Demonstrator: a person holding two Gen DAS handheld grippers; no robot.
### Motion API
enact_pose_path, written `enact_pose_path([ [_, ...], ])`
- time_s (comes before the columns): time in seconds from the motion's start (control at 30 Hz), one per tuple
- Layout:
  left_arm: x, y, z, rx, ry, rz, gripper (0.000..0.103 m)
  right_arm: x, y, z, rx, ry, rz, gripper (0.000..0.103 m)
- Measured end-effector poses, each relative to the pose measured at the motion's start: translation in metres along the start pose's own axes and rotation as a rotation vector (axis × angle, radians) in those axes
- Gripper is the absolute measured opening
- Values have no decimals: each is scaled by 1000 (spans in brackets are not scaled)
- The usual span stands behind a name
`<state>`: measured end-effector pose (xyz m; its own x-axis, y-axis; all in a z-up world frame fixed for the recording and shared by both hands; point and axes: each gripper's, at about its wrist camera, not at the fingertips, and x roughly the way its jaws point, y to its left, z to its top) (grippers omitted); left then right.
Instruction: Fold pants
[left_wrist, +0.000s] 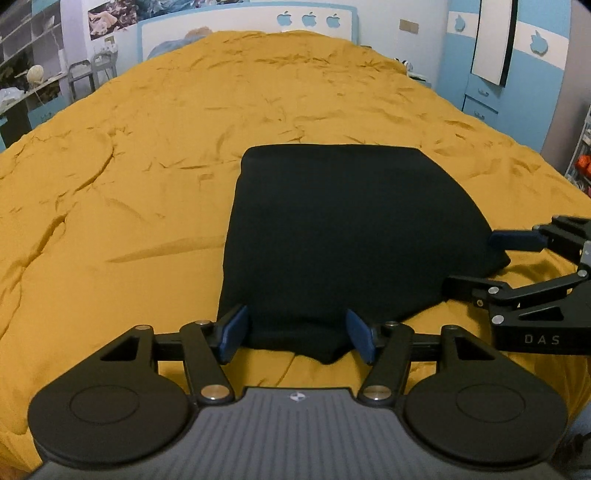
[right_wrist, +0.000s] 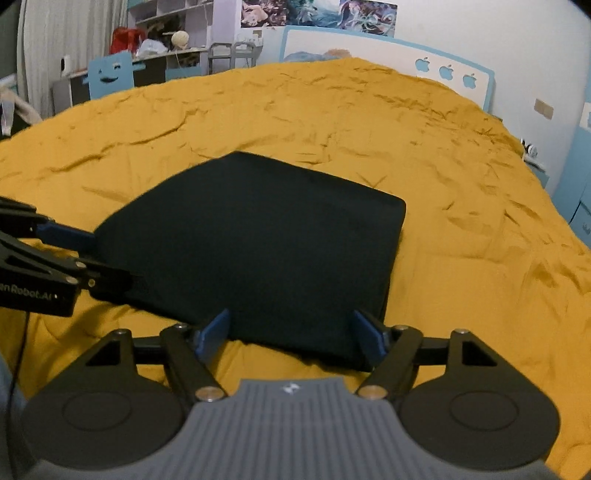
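On yellow bedspread (left_wrist: 147, 166): black pants (left_wrist: 332, 229), folded compact. Left gripper (left_wrist: 297, 334) and right gripper (right_wrist: 291, 334): both spread wide, empty, at near edge. Step: probably final fold or smoothing; next needs closing on hem.

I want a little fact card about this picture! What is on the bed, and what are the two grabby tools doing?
Surface: wrinkled mustard-yellow bedspread
Item: black fabric pants, folded into a flat bundle
Left tool: open, fingers straddling the bundle's near edge
Right tool: open, at the bundle's near edge
Held: nothing
Behind: white headboard with blue apple shapes
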<state>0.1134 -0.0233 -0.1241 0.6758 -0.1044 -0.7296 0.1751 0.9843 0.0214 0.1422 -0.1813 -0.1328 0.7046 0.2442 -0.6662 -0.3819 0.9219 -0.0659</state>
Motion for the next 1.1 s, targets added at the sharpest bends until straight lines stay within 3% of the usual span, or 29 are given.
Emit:
enact_pose_path([
  [0.1,-6,0,0,13,9,-1,73,-5,-3,1,18,17,-21,71],
  [0.2,-20,2,1,6,-10,3,73,-18,-19,2,130,34,-8,71],
  [0.33,-55,-1,11,-11,-120,27,74,-51,-29,11,202,-28,-12,74],
  [0.4,-76,-5,20,-32,-179,42,77,-72,-29,18,225,-77,-32,81],
  [0.47,-94,-9,26,-54,-231,55,84,-95,-26,25,252,-130,-54,82],
  [0.5,-102,-12,28,-63,-252,68,89,-103,-25,27,260,-146,-51,82],
  [0.67,-126,-36,25,-59,-304,113,90,-140,-3,30,282,-198,-51,82],
  [0.77,-131,-43,19,-73,-285,96,91,-152,13,23,274,-209,-87,82],
  [0.9,-129,-41,9,-151,-227,94,92,-159,25,8,281,-186,-69,82],
  [1.1,-122,-48,-12,-126,-144,140,92,-164,39,-14,231,-160,-120,82],
])
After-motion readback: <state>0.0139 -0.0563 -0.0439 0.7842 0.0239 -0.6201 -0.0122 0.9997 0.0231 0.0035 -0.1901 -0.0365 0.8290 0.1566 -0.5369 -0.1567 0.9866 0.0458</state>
